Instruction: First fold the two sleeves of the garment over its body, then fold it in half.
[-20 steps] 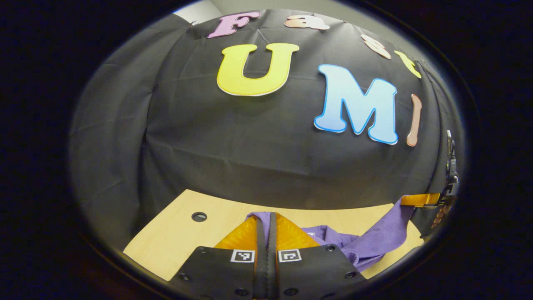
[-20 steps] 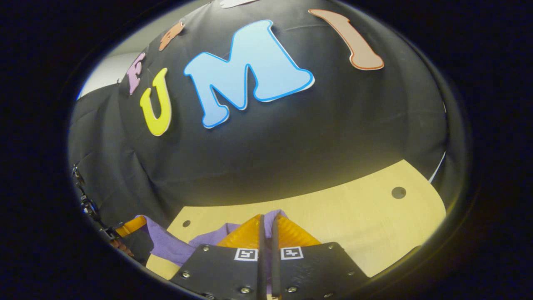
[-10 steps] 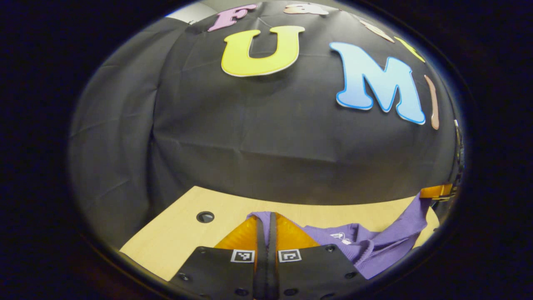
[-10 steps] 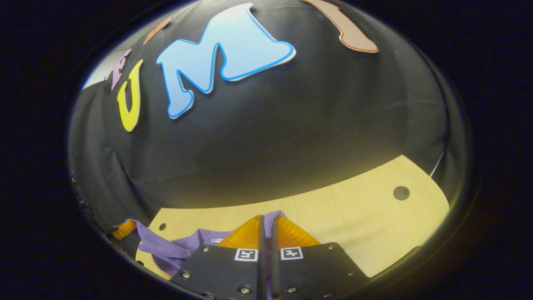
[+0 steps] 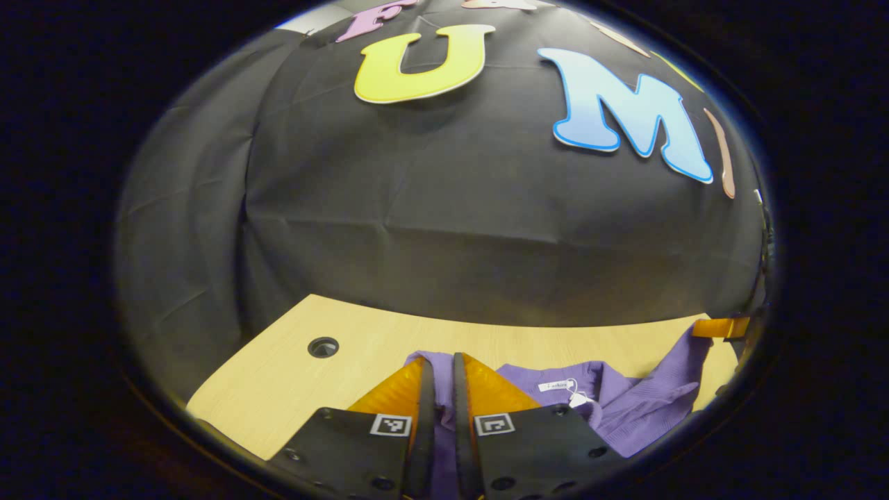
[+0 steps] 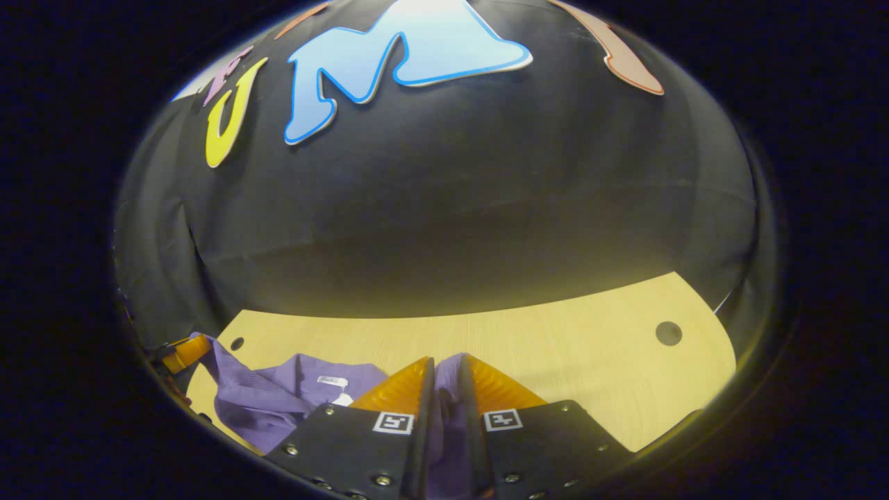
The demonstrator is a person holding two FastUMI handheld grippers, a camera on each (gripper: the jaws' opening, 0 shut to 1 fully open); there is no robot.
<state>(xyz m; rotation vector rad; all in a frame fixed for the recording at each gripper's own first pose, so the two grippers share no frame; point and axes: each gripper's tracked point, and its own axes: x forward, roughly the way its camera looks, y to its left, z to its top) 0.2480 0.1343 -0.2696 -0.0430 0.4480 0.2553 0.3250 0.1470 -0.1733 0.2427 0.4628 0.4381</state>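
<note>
a pale wooden table with round holes stands against a creased black cloth wall.

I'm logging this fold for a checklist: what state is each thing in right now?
Left gripper: fingers slightly parted, purple cloth between them.
Right gripper: fingers slightly parted, cloth between them.
Garment: rumpled on the table, collar and tag showing, not yet lying flat.
Tag: hanging loose at the collar.
Table: bare wood around the garment.

Dim, sharp centre; strong fisheye bending at edges.
</note>
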